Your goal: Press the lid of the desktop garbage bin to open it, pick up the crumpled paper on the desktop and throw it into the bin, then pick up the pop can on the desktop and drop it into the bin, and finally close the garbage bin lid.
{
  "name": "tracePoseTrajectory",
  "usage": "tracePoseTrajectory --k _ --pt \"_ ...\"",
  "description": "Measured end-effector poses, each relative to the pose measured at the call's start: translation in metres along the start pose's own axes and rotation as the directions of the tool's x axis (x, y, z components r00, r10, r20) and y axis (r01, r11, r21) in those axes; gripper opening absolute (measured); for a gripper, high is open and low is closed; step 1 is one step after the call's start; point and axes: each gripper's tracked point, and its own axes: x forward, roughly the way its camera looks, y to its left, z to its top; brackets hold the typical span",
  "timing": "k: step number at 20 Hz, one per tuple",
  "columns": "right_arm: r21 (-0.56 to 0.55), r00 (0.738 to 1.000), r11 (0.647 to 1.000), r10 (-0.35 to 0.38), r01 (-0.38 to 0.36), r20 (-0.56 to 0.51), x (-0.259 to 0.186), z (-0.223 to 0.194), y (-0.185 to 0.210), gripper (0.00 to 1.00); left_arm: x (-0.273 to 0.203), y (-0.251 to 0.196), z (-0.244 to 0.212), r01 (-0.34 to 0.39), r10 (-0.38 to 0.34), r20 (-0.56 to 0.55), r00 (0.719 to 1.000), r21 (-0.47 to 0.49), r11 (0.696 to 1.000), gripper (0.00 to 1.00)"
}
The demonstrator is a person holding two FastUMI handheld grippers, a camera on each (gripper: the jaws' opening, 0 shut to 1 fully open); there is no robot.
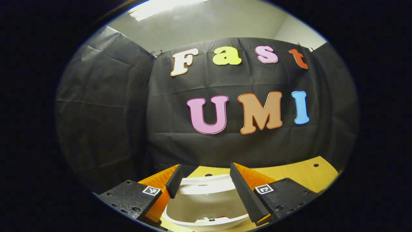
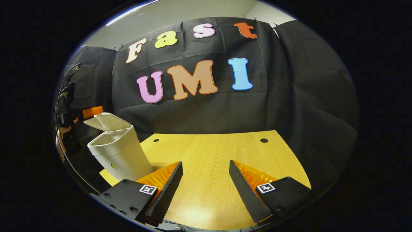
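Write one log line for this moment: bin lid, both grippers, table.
bin: lid open | left gripper: open, above bin | right gripper: open, holds nothing, over table

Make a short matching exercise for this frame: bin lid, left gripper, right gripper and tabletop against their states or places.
Things:
1. bin lid
2. left gripper
3. right gripper
4. tabletop

States or places:
A. open, over bare wood to the right of the bin
B. raised, tilted back
C. open, above the bin's opening
D. light wood with two dark holes near its far edge

Pairs: 1-B, 2-C, 3-A, 4-D
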Motion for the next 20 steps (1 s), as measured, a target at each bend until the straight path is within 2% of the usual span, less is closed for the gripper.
tracePoseTrajectory --k 4,5,6,9,10,11,14,18,20 --pt "-0.030 1.000 1.000 -0.002 0.002 -0.009 0.003 -0.002 0.005 0.97 -0.008 -0.012 -0.029 0.009 -0.009 -0.015 1.000 0.024 1.000 0.90" --pt "-0.033 1.000 0.999 -0.002 0.002 -0.013 0.003 -0.002 0.005 0.97 -0.008 -0.013 -0.042 0.011 -0.010 -0.045 0.999 0.029 1.000 0.94" --pt "-0.036 1.000 0.999 -0.003 0.002 -0.014 0.002 -0.002 0.006 0.96 -0.008 -0.013 -0.055 0.014 -0.011 -0.078 0.997 0.030 0.999 0.91" --pt "-0.041 1.000 0.999 -0.001 0.001 -0.018 0.004 -0.004 0.009 0.96 -0.011 -0.010 -0.085 0.006 -0.005 -0.149 0.989 0.004 1.000 0.94" --pt "-0.044 1.000 0.999 -0.003 0.002 -0.021 0.004 -0.005 0.010 0.97 -0.013 -0.008 -0.087 0.000 0.000 -0.129 0.992 0.002 1.000 1.00" --pt "-0.046 1.000 0.999 -0.003 0.002 -0.027 0.005 -0.007 0.011 0.97 -0.014 -0.009 -0.078 0.004 -0.003 -0.086 0.996 0.007 1.000 0.94" --pt "-0.052 0.999 0.999 -0.006 0.003 -0.049 0.006 -0.016 0.009 0.97 -0.010 -0.010 -0.082 0.005 -0.003 -0.039 0.999 0.042 0.999 0.94" --pt "-0.051 0.997 0.999 0.000 -0.004 -0.078 0.009 -0.025 0.012 0.96 -0.013 -0.006 -0.086 -0.041 0.041 -0.019 0.999 -0.015 0.999 0.94" --pt "-0.048 0.996 0.999 0.011 -0.015 -0.088 0.011 -0.029 0.015 0.96 -0.012 -0.007 -0.086 -0.053 0.053 -0.007 0.999 0.006 0.999 0.94"
